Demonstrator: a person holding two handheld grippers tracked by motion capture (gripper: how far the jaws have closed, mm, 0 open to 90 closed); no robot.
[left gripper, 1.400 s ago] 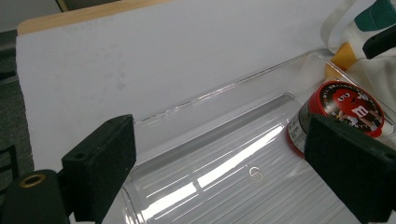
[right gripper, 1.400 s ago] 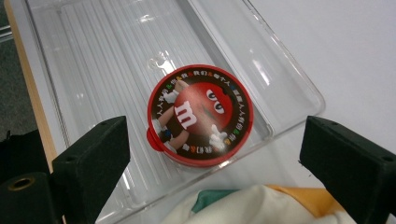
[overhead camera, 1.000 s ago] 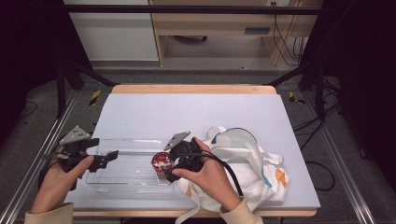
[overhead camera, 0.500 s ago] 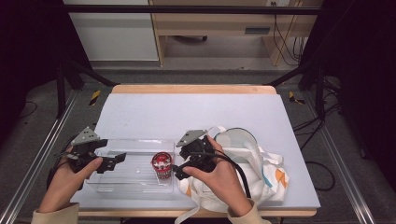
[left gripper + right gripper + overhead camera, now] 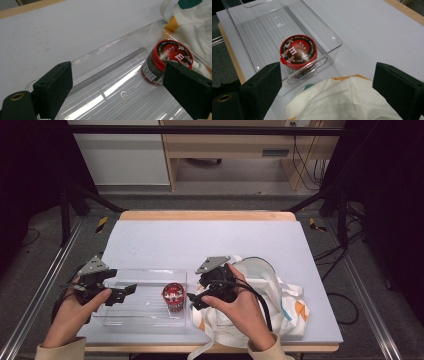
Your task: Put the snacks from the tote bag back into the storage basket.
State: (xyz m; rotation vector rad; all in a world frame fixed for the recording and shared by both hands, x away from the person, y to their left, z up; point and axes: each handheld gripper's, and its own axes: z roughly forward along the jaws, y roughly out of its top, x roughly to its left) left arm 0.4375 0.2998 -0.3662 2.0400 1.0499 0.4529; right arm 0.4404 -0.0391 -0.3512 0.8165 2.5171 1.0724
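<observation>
A red-lidded candy tub [image 5: 173, 296] stands upright at the right end of a clear plastic tray [image 5: 150, 271]. My left gripper [image 5: 127, 292] hovers open over the tray's left part. In the left gripper view the tub [image 5: 167, 61] sits beyond the wide-apart jaws of my left gripper [image 5: 117, 75], on the tray's ribbed floor [image 5: 112, 82]. My right gripper [image 5: 192, 300] is open just right of the tub, above a white tote bag [image 5: 270, 305]. In the right gripper view the tub [image 5: 298, 52] stands in the tray's near corner [image 5: 322, 27]; nothing is between the jaws of my right gripper [image 5: 327, 82].
The white tote bag [image 5: 342, 100] with orange and teal patches lies crumpled at the table's front right, touching the tray's end. The pale table top [image 5: 210, 240] stretches bare behind the tray. Metal frame rails run along both sides.
My right gripper has let go of the red tub and drawn back to the right over the bag. The tub stays in the tray. My left gripper moved slightly right.
</observation>
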